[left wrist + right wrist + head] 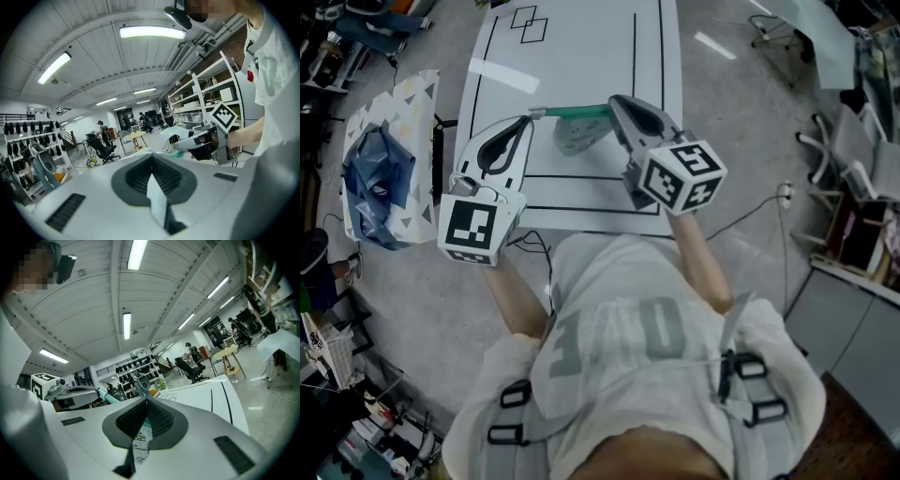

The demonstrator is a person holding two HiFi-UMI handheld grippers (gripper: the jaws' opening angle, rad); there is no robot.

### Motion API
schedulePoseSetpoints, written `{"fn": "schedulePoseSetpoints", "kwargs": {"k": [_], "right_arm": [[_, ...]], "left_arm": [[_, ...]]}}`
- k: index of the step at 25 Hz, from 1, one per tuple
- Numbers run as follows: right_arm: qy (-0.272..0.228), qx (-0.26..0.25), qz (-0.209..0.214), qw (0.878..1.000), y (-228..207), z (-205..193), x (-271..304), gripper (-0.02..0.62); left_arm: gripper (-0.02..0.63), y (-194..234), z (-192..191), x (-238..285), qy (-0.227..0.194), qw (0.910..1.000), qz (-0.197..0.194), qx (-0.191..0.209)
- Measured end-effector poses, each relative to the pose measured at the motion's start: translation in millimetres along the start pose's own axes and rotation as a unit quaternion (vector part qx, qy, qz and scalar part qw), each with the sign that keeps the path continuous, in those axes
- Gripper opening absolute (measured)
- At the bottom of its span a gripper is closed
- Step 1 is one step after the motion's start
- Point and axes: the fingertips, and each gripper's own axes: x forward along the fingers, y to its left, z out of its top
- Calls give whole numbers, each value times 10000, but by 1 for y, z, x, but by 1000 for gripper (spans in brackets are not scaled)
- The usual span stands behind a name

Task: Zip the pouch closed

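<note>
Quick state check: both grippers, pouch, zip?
left gripper: shut on one end of the pouch.
right gripper: shut on the pouch's other end, by the slider.
pouch: held off the table, stretched between both grippers.
zip: open or closed, cannot tell.

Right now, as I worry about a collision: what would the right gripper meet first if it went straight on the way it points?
Apart from the pouch in its jaws, the right gripper seems to have free way over the white table; the left gripper sits aside. Depth is unclear.
</note>
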Motion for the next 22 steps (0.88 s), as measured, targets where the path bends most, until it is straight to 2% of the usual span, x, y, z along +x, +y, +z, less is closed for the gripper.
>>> {"fn": "schedulePoseSetpoints", "kwargs": {"k": [8, 13, 22], "right_arm": [[40, -69, -353, 9993, -23, -8, -13, 8], [104, -147, -525, 9985, -34, -8, -20, 8], [265, -149, -570, 9979, -40, -7, -24, 9]], "left_arm": [[8, 13, -17, -11, 208, 9993, 307, -28], [8, 10, -28, -2, 342, 9991, 238, -49], [8, 6, -31, 6, 391, 9988, 252, -159]]}}
